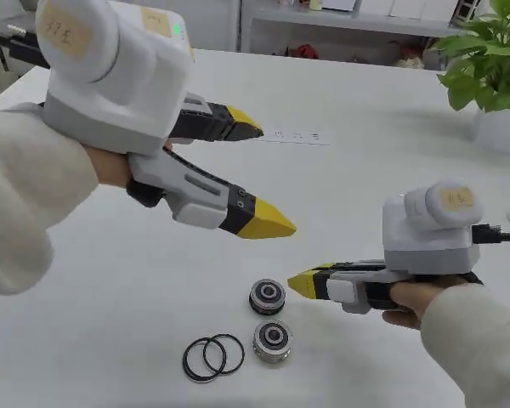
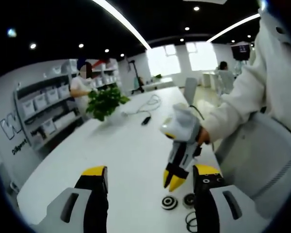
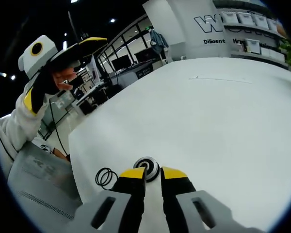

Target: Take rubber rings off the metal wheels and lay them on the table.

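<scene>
Nearest the person, two black rubber rings [image 1: 212,357] lie flat on the white table [image 1: 365,170], overlapping each other, so part of the job looks done. Just beside them stands the near wheel [image 1: 272,340], whose rim shows bright, ridged metal; it appears to be stripped already. Just behind it, almost touching, the far wheel [image 1: 267,296] has a dark band round its rim, which is probably a ring still to come off, though the pictures are too small to make this certain.

The right gripper [image 1: 297,284] hovers low at that far wheel, its yellow tips pointing at it from the side. In the right gripper view its jaws stand close with only a narrow gap, the wheel sits just beyond the tips, and nothing is pinched between them.

Farther off and higher, the left gripper [image 1: 265,177] hangs well above the table with its jaws spread wide and empty. A potted plant [image 1: 489,51] stands at the far edge.

What seems left is to free the dark wheel's ring and lay it by the other two.
</scene>
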